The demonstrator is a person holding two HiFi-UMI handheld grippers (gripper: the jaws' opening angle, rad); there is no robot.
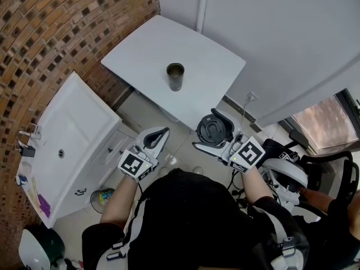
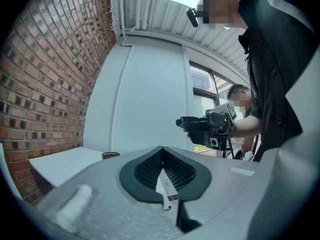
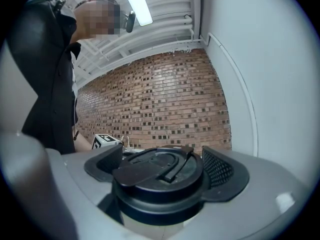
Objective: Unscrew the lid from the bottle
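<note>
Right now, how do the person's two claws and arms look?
Both the left claw and the right claw have light grey plastic bodies with broad, rounded jaws lined by black, finely gridded pads. Each carries a white marker cube printed with black squares. The person wears a black short-sleeved top. No cables show on the claws.
</note>
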